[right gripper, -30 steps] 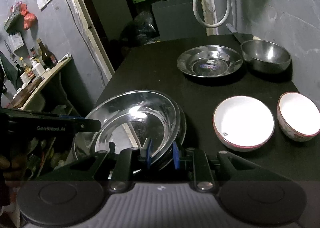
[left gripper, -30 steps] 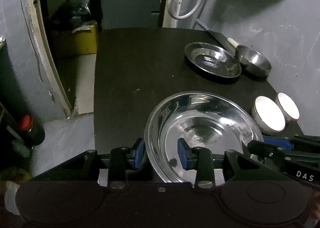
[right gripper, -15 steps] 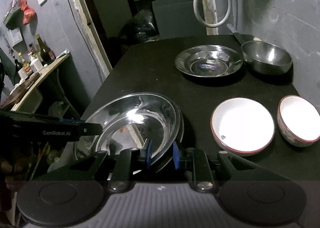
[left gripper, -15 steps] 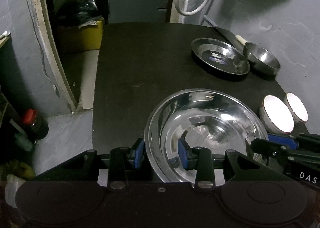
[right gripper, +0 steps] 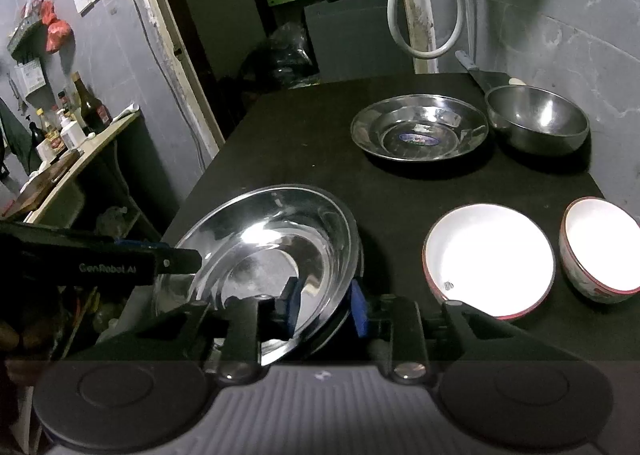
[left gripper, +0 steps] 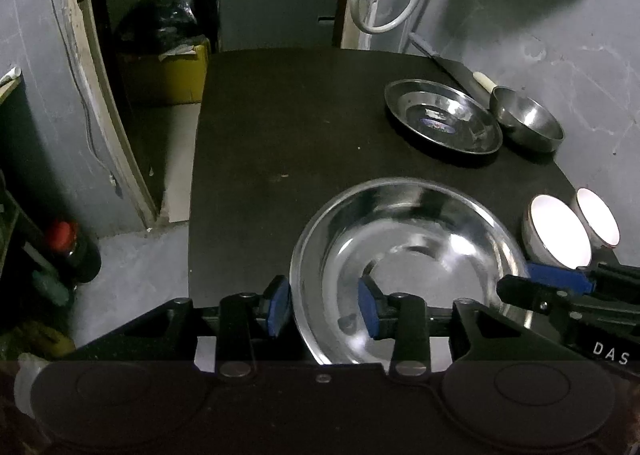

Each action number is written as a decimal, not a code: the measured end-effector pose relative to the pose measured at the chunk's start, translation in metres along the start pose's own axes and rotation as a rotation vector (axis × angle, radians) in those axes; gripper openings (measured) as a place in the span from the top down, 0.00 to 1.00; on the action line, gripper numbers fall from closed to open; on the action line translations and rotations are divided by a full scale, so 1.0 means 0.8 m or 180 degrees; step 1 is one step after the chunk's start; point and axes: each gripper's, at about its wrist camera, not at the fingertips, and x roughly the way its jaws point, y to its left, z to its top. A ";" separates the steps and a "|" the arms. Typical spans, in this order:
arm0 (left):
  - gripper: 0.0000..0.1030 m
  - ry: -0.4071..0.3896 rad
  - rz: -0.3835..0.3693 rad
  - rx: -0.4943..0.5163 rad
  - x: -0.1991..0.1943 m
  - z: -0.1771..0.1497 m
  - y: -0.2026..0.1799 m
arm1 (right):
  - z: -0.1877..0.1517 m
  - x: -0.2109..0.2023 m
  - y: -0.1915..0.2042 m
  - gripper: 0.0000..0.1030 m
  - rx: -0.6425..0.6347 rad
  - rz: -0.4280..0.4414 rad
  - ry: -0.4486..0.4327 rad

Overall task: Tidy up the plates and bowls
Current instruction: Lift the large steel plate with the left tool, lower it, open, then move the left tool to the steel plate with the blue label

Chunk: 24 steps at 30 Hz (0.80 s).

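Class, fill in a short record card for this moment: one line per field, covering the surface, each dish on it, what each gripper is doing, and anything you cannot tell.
Surface: dark table
Held dish: large steel plate, tilted at the near edge
Left gripper: jaws astride the plate's rim
Right gripper: jaws astride the opposite rim
Far dishes: small steel plate beside a steel bowl
Near right: two white bowls, the larger beside the smaller
Unclear: whether the large plate touches the table
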 end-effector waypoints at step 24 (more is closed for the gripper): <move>0.01 -0.0631 0.0067 -0.0476 -0.038 0.035 -0.001 | -0.005 -0.043 -0.032 0.00 0.0370 -0.0039 -0.0450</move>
